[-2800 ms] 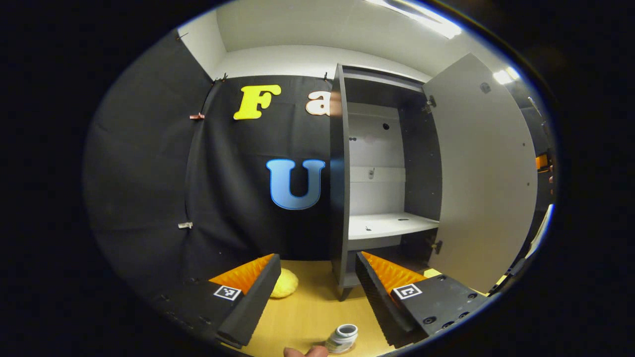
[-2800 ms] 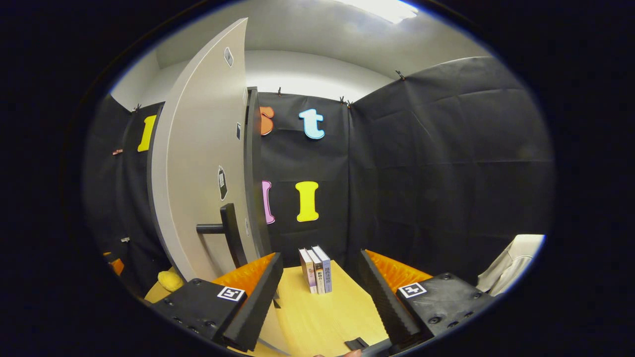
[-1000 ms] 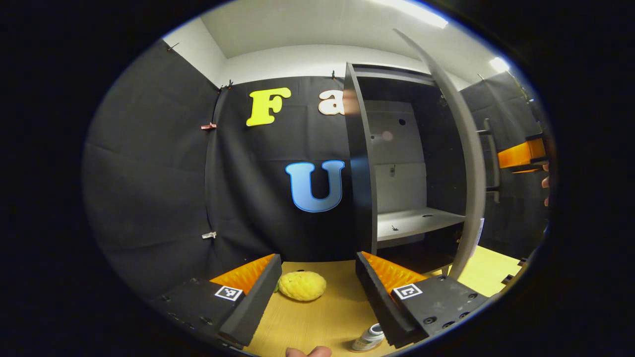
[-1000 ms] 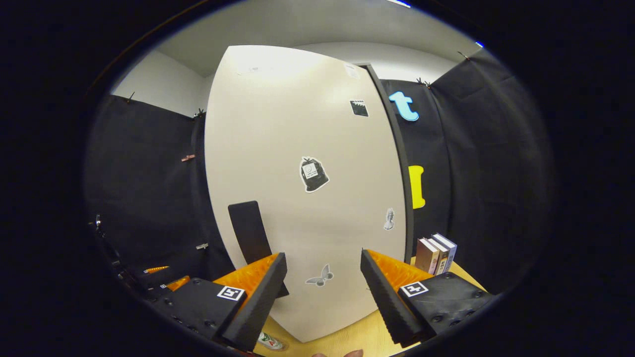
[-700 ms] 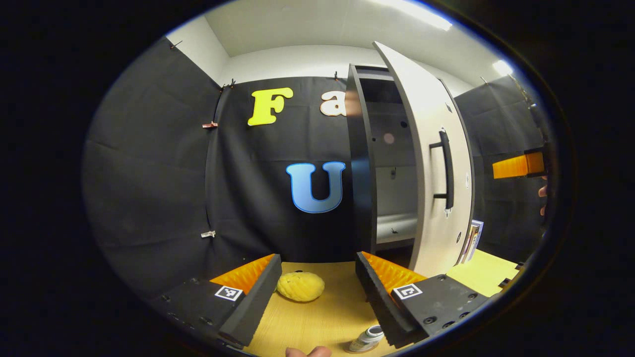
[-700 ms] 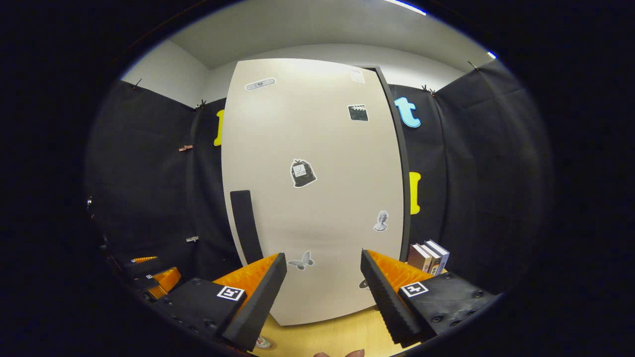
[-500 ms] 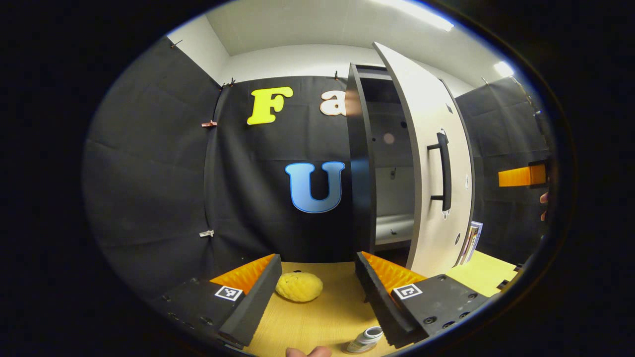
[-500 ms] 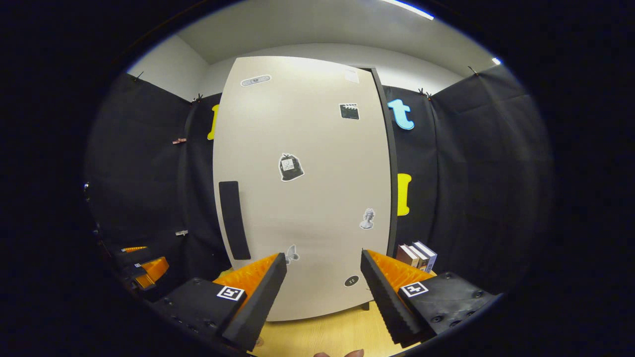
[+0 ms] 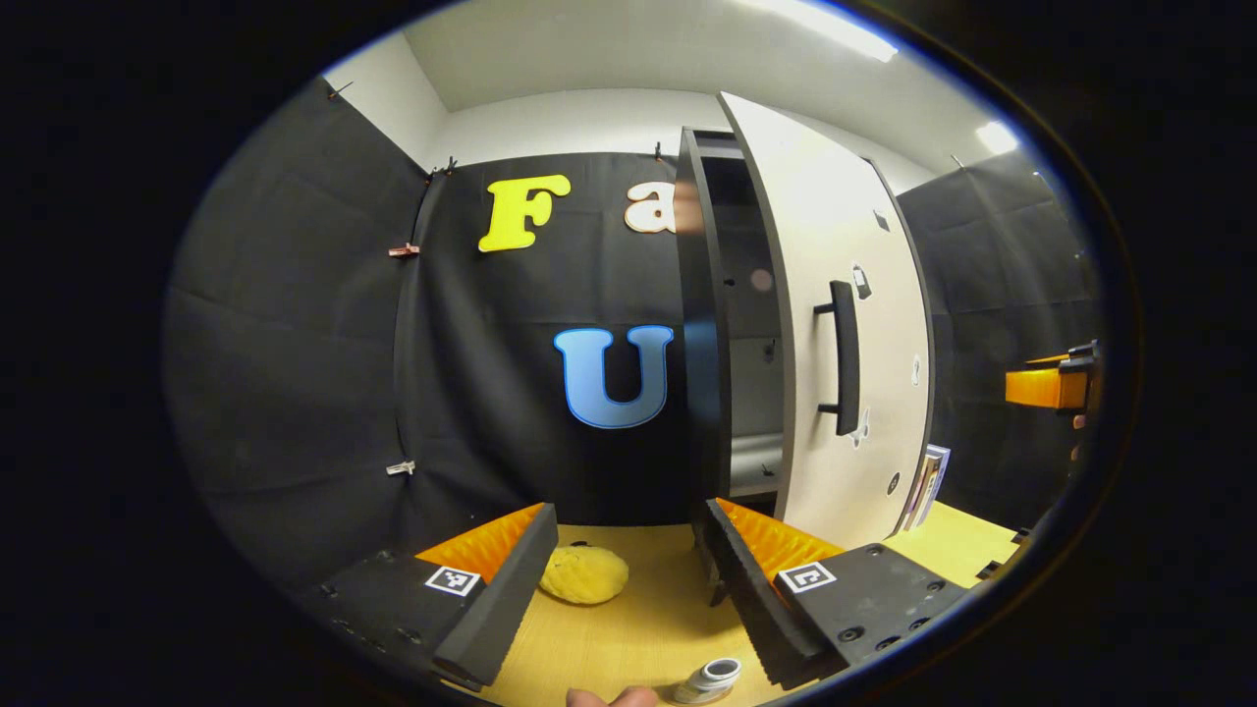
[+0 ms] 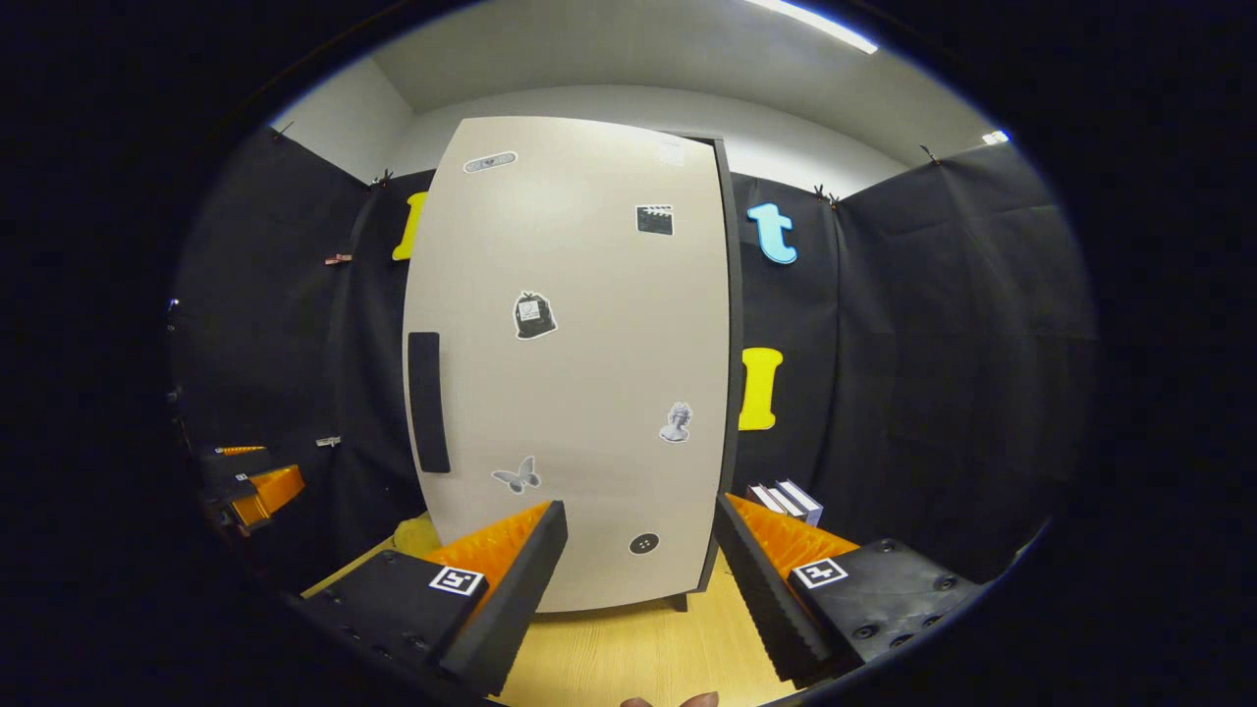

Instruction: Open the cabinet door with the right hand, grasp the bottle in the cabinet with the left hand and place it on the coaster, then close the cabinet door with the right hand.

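The pale cabinet door [image 9: 840, 324] stands almost closed, with a narrow dark gap left beside the cabinet's side wall [image 9: 702, 324]. Its dark bar handle [image 9: 843, 358] faces outward. In the right gripper view the door [image 10: 579, 373] with its stickers and handle [image 10: 427, 401] rises straight ahead. My right gripper [image 10: 638, 565] is open in front of it, apart from it and holding nothing. My left gripper [image 9: 628, 530] is open and empty over the table. A small pale bottle [image 9: 709, 679] stands on the table just below its right finger. The right gripper [image 9: 1046, 388] hangs at the far right.
A yellow sponge-like lump [image 9: 583, 574] lies on the wooden table [image 9: 638, 628] left of the cabinet's foot. A few books [image 10: 786, 499] stand upright right of the cabinet. My left gripper [image 10: 257, 488] shows at the far left in the right gripper view. Black cloth walls surround the table.
The door has swung from wide open to nearly closed. The right gripper has drawn back from the door. The left gripper has hardly moved and stays open above the bottle.
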A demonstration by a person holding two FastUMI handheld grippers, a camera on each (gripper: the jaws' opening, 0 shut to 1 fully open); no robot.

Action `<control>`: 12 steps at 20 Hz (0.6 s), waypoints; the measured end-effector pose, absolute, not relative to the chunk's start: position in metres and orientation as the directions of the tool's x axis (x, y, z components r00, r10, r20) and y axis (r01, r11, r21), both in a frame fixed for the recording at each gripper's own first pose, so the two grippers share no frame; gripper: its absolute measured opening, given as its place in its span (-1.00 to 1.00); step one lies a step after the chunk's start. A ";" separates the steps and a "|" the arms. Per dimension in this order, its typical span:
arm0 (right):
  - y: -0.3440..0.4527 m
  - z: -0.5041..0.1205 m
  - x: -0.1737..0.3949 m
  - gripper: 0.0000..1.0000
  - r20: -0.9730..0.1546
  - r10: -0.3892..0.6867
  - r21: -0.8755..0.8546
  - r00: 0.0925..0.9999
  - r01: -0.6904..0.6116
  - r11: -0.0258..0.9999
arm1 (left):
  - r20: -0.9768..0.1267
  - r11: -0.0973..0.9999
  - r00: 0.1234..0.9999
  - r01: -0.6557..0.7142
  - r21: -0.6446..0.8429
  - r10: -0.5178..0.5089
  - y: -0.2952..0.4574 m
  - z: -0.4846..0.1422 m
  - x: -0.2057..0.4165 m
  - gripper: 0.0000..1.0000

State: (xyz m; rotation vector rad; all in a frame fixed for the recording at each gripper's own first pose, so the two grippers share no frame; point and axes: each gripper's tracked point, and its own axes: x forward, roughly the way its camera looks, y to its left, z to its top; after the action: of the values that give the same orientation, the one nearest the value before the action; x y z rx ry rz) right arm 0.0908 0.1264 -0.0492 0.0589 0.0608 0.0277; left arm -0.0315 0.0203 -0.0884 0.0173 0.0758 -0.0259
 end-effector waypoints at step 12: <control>0.114 -0.061 0.088 0.94 -0.065 -0.012 0.028 0.998 0.014 1.000 | -0.067 1.000 0.998 0.006 0.016 -0.005 0.017 -0.076 -0.027 0.89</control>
State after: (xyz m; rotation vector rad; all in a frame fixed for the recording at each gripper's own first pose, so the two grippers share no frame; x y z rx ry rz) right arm 0.0878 0.1141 -0.0614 0.0286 0.0649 -0.0131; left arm -0.0273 0.0171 -0.0755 0.0163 0.0673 -0.0059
